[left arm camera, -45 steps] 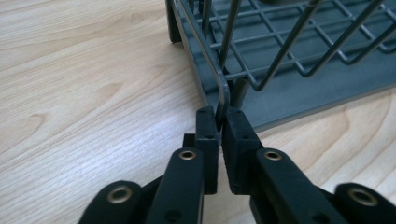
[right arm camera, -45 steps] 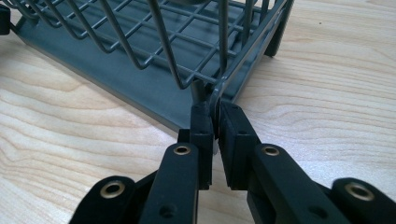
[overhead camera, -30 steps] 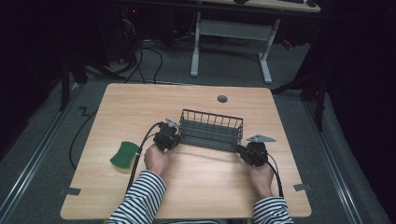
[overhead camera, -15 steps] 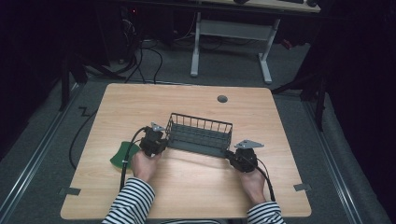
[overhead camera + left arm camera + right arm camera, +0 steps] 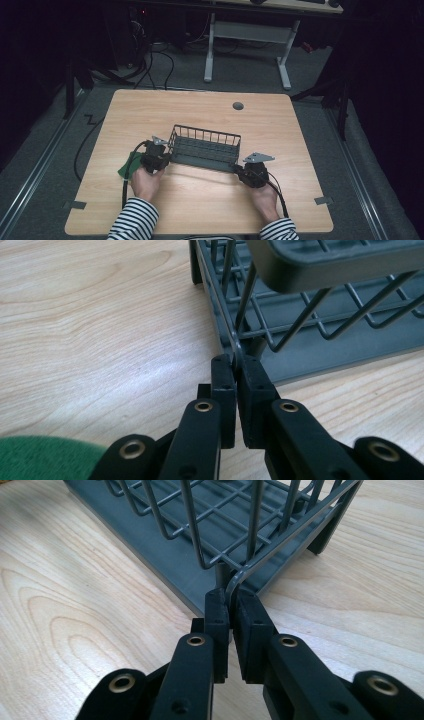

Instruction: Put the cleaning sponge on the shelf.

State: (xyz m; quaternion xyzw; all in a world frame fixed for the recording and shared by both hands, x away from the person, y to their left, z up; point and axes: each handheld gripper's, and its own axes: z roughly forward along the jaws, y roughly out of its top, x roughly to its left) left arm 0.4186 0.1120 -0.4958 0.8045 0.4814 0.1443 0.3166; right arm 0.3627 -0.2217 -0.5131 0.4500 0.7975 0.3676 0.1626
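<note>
A dark grey wire rack [image 5: 205, 147] with a flat base sits on the wooden table [image 5: 200, 107], a little left of its middle. My left gripper [image 5: 161, 159] is at the rack's left near corner, shut on a wire of the rack [image 5: 235, 342]. My right gripper [image 5: 242, 171] is at the right near corner, and its jaws pinch the bent corner wire of the rack [image 5: 235, 585]. A hand in a striped sleeve holds each gripper from the table's near side.
A green sponge [image 5: 131, 163] lies on the table just left of my left gripper, its edge in the left gripper view [image 5: 40, 457]. A round grommet [image 5: 238, 106] is set in the table's far part. Black cables [image 5: 125, 180] trail from both grippers.
Both grippers and the rack between them have shifted left and toward the near edge of the table. The left gripper now sits beside the green sponge.
</note>
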